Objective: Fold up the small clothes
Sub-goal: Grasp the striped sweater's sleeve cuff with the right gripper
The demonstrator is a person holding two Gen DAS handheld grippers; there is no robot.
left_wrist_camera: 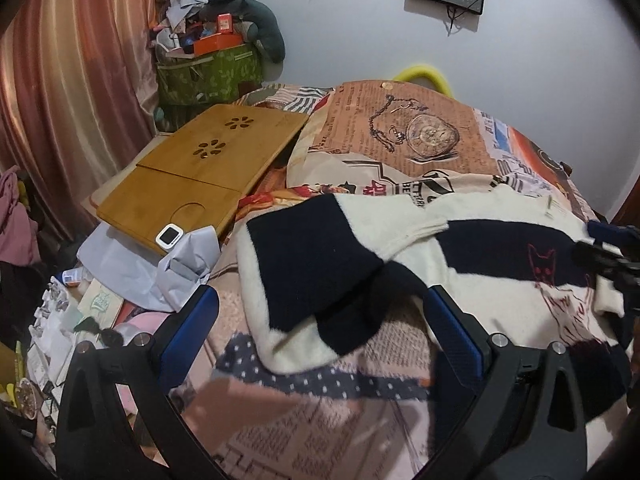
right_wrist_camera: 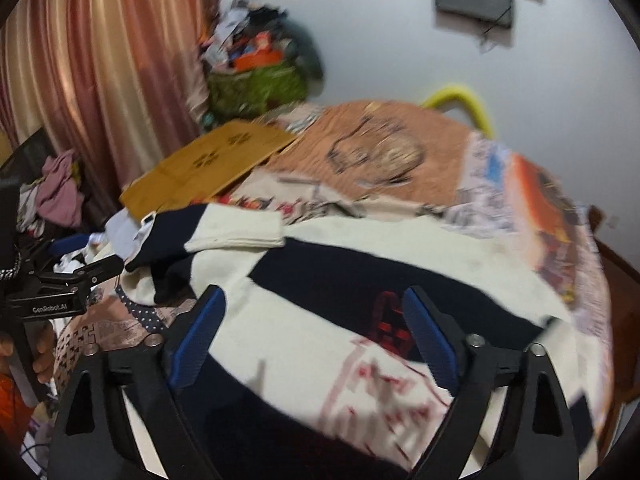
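A cream and navy striped sweater [left_wrist_camera: 492, 240] with a red cat drawing lies spread on the bed, one sleeve [left_wrist_camera: 316, 264] folded across its left side. It also shows in the right wrist view [right_wrist_camera: 360, 280], which is blurred. My left gripper [left_wrist_camera: 320, 304] is open and empty, its fingers either side of the sleeve's dark cuff. My right gripper [right_wrist_camera: 312, 312] is open and empty, just above the sweater's chest. The right gripper shows at the right edge of the left wrist view [left_wrist_camera: 608, 248]; the left gripper shows at the left in the right wrist view [right_wrist_camera: 80, 276].
The bed has a patchwork printed cover [left_wrist_camera: 400, 132]. A bamboo lap tray [left_wrist_camera: 200, 168] with a small white device [left_wrist_camera: 169, 235] lies at the bed's left edge. Beyond it are a cluttered green bin [left_wrist_camera: 208, 72], curtains [left_wrist_camera: 72, 80] and floor clutter [left_wrist_camera: 60, 320].
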